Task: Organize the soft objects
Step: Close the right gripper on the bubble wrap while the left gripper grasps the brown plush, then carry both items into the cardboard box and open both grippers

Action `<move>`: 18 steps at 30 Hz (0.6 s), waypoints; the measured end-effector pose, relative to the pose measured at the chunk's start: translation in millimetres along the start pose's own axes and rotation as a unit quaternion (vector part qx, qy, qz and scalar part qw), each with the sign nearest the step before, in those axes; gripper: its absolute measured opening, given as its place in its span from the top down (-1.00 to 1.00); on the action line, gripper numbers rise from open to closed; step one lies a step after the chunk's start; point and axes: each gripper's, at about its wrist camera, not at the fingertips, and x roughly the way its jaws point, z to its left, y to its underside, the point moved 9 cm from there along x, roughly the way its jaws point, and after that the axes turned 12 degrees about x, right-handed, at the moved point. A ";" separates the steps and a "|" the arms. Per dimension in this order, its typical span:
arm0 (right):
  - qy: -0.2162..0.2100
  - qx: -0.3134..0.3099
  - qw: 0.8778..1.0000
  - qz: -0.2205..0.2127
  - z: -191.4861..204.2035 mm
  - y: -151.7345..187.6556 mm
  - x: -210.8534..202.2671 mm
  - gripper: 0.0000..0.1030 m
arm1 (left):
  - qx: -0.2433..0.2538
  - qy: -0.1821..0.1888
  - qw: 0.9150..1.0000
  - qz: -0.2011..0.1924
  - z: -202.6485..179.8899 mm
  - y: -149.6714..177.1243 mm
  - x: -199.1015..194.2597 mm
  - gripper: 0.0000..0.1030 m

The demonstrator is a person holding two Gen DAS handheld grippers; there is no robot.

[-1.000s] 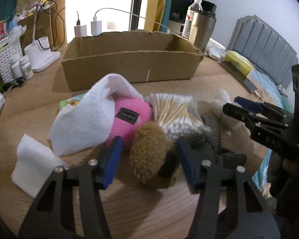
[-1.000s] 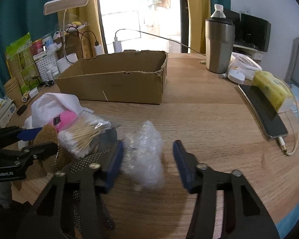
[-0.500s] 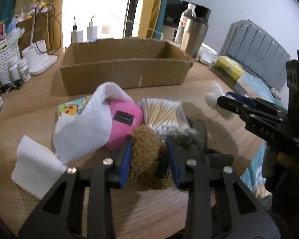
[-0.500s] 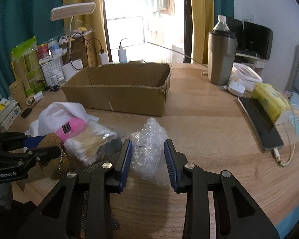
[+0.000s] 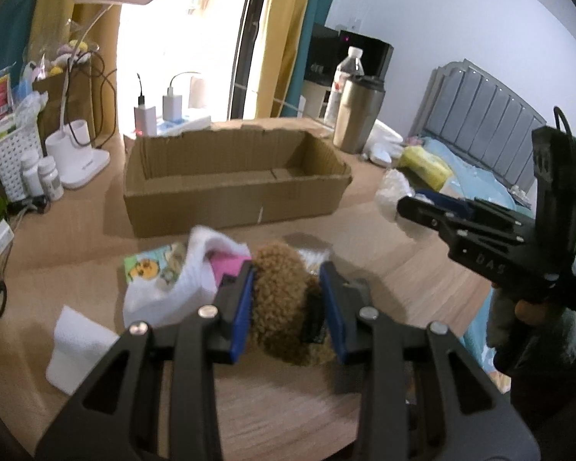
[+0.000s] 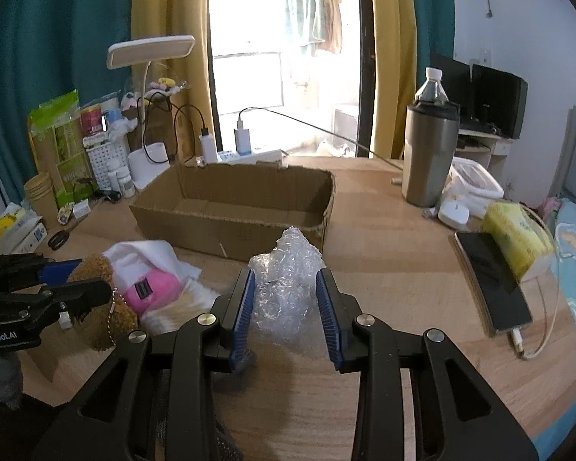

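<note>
Left wrist view: the left gripper (image 5: 288,307) had its blue pads pressed on either side of a curly brown plush toy (image 5: 284,299), jaws narrowed to the toy's width.
Left grip: the toy sat squeezed between the pads, raised above the wooden table (image 5: 76,253), a small bead chain hanging from it in the right wrist view.
Right wrist view: the right gripper (image 6: 286,313) was clamped on a crumpled wad of bubble wrap (image 6: 284,280), pads touching both sides.
Jaw motion: both sets of jaws had just been closing, each with its object between them.
Pile: a white cloth (image 6: 149,255) and a pink plush (image 6: 153,288) lay beside the brown toy.
Box: an open cardboard box (image 6: 234,207) stood behind the pile, empty inside.
</note>
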 end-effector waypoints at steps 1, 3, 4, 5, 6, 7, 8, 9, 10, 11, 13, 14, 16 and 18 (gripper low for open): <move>0.000 -0.001 1.000 -0.002 0.3 -2.6 0.2 0.32 | 0.001 0.000 1.000 -0.003 0.5 -3.8 -0.2 0.32; -0.002 -0.003 1.000 -0.005 1.4 -8.9 0.7 0.32 | 0.002 0.000 1.000 -0.009 1.1 -11.4 -0.7 0.32; -0.003 -0.004 1.000 -0.007 1.5 -12.5 1.6 0.32 | 0.003 0.000 1.000 -0.011 1.5 -14.7 -0.6 0.32; -0.003 -0.005 1.000 -0.008 2.0 -15.1 2.5 0.32 | 0.003 0.001 1.000 -0.014 2.2 -18.8 0.1 0.32; -0.004 -0.006 1.000 -0.009 2.2 -17.9 3.5 0.32 | 0.003 0.001 1.000 -0.015 2.6 -22.0 0.8 0.32; -0.005 -0.007 1.000 -0.011 2.5 -21.3 4.7 0.32 | 0.002 0.002 1.000 -0.017 3.8 -26.4 1.7 0.32; -0.006 -0.008 1.000 -0.012 3.4 -24.2 5.2 0.32 | 0.002 0.002 1.000 -0.018 4.9 -29.4 2.5 0.32; -0.007 -0.009 1.000 -0.013 3.3 -26.7 5.6 0.32 | 0.002 0.003 1.000 -0.020 5.9 -32.6 3.2 0.32; -0.008 -0.010 1.000 -0.014 3.7 -29.4 6.4 0.32 | 0.002 0.003 1.000 -0.022 6.7 -36.4 3.7 0.32; -0.010 -0.011 1.000 -0.015 3.6 -33.2 7.6 0.32 | 0.002 0.003 1.000 -0.024 7.5 -40.3 4.2 0.32; -0.011 -0.012 1.000 -0.017 3.4 -38.0 10.0 0.32 | 0.003 0.003 1.000 -0.028 9.3 -48.6 6.0 0.32; -0.012 -0.012 1.000 -0.018 2.9 -40.8 11.1 0.32 | 0.003 0.002 1.000 -0.029 9.9 -52.2 6.7 0.32; -0.015 -0.012 1.000 -0.021 2.1 -46.4 14.0 0.32 | 0.004 0.001 0.999 -0.032 11.7 -57.7 8.6 0.32; -0.017 -0.013 1.000 -0.022 1.2 -51.4 17.5 0.32 | 0.003 0.000 0.999 -0.035 14.3 -64.6 11.8 0.32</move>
